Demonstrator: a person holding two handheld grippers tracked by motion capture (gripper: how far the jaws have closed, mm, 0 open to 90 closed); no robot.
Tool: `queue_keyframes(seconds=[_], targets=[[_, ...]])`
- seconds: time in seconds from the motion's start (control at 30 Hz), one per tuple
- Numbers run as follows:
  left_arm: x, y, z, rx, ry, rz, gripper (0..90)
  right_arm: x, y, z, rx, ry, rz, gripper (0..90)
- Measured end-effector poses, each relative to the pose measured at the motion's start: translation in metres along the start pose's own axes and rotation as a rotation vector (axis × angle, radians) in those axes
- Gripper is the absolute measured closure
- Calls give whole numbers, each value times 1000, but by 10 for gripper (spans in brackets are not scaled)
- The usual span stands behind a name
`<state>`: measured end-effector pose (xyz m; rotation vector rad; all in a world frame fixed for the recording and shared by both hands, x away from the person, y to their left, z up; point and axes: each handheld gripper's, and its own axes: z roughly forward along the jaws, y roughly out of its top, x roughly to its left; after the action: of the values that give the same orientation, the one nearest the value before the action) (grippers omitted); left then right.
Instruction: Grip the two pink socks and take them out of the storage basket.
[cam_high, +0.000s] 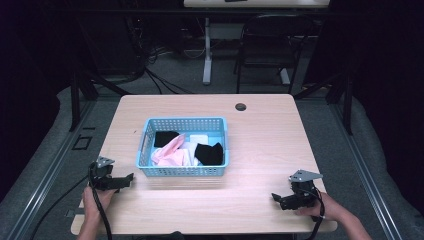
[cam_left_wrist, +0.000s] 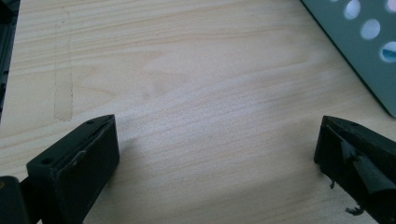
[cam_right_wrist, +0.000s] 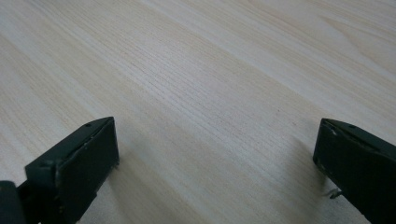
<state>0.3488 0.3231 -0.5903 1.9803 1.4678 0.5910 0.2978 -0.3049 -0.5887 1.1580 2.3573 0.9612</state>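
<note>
— What's on the table (cam_high: 260, 150) from where you stand?

— A light blue perforated basket (cam_high: 183, 171) sits about in the middle, a little toward the left. Inside it lie folded cloths: a black cloth (cam_high: 165, 137) at the back left, a pink cloth (cam_high: 169, 152) in front of it, a white cloth (cam_high: 199, 138) toward the back, and another black piece (cam_high: 209, 153) at the front right.

— And the person?

— Both hands come in at the near edge. The left gripper (cam_high: 122, 180) rests low at the near left corner, just beside the basket's front left corner but not touching it. The right gripper (cam_high: 279, 199) sits at the near right, well apart from the basket.

— Are they gripping anything?

— No. In the left gripper view its jaws stand wide apart over bare wood, with the basket's wall (cam_left_wrist: 359, 51) and its round holes crossing the upper right corner. In the right gripper view the jaws are spread just as wide, with plain wood grain between them.

— Anything else on the tabletop?

— A small round cable hole (cam_high: 241, 106) near the far edge. Beyond the table stands a dark chair (cam_high: 270, 45) on the floor.
</note>
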Motion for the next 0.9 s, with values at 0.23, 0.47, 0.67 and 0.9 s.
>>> queue_keyframes(seconds=[0.23, 0.47, 0.67, 0.9], targets=[[6, 10, -12, 41, -1, -38, 0, 0, 0, 0, 0, 0, 0, 0], [5, 20, -22, 58, -5, -30, 0, 0, 0, 0, 0, 0, 0, 0], [6, 30, -33, 56, -13, -39, 0, 0, 0, 0, -5, 5, 3, 0], [7, 48, -49, 42, -31, -50, 0, 0, 0, 0, -4, 4, 5, 0]])
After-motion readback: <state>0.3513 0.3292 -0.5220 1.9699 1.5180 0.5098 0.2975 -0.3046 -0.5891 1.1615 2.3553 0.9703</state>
